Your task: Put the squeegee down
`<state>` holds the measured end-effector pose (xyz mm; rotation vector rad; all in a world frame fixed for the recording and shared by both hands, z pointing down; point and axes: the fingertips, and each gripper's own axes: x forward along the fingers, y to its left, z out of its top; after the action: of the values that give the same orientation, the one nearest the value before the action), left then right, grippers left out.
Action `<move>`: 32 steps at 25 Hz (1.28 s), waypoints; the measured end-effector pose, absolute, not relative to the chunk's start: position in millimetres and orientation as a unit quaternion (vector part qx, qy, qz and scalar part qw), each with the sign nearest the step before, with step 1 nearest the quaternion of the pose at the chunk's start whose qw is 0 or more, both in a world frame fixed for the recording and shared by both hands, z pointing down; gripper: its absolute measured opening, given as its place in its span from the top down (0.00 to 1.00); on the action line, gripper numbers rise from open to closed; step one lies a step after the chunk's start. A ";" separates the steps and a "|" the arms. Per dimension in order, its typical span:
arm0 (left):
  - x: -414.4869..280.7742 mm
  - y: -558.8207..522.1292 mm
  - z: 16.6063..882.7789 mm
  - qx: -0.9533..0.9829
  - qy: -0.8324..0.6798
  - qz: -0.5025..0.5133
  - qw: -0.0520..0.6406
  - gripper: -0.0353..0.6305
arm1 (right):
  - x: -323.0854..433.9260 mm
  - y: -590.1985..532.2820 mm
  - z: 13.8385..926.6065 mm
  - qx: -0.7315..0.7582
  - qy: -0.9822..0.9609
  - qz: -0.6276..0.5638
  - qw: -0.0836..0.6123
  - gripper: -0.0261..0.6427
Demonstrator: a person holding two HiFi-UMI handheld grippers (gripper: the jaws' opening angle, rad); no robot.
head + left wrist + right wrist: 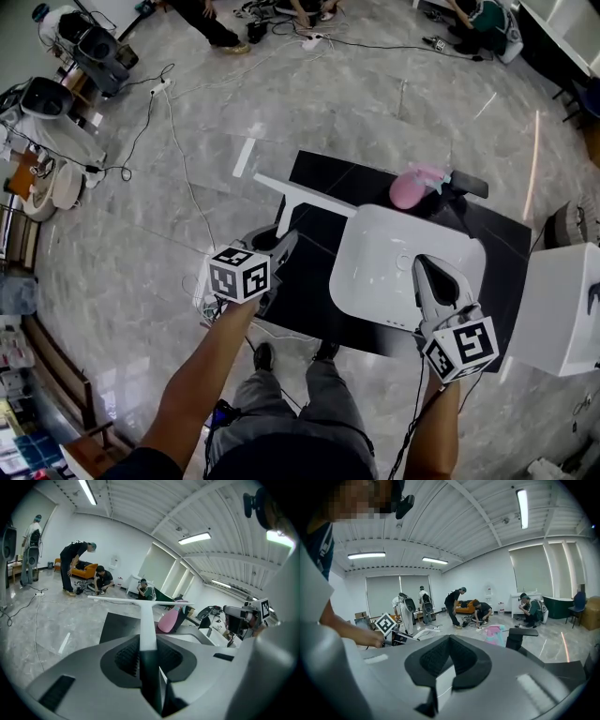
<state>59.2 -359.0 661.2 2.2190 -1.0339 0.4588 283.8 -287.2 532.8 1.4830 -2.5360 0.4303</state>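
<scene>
Left gripper (279,246) fingers clamped on squeegee (302,199) handle. Squeegee is in the air just left of basin (380,267), over table (323,173). Right gripper (433,274) fingers closed, empty, above basin. Step looks like set-down: lay it flat on table, then release.

A basin (375,246) sat on the right half of the tabletop (305,281), with a spray bottle (412,187) just behind it near the far edge. The squeegee (302,198) hung above the tabletop's left part, left of the basin, its handle between the jaws of the left gripper (284,242) and its crossbar at the far end. The right gripper (431,277) was over the basin's near right corner. A cabinet (561,309) stood right of the tabletop. Cables (173,141) crossed the floor (309,103) behind and to the left, and people (214,26) were at its far side.
</scene>
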 end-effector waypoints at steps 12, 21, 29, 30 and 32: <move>66.5 -366.1 718.8 0.828 -0.391 0.203 0.348 0.83 | 292.4 -277.0 576.5 0.505 -0.839 0.183 0.090 0.95; 73.5 -370.2 744.1 0.820 -0.396 0.216 0.352 0.83 | 298.8 -275.2 589.6 0.507 -0.835 0.194 0.094 0.95; 79.5 -369.9 755.5 0.818 -0.399 0.231 0.344 0.83 | 300.5 -272.3 591.4 0.507 -0.833 0.198 0.095 0.95; 79.1 -370.0 757.1 0.817 -0.400 0.233 0.343 0.83 | 300.4 -272.1 591.1 0.507 -0.833 0.198 0.095 0.95; 78.4 -370.4 760.0 0.816 -0.401 0.237 0.341 0.83 | 300.4 -272.5 590.0 0.508 -0.833 0.198 0.095 0.95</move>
<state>78.4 -370.4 760.0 2.1231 -1.0438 0.6159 300.4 -272.5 590.0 1.5057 -2.4702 0.5885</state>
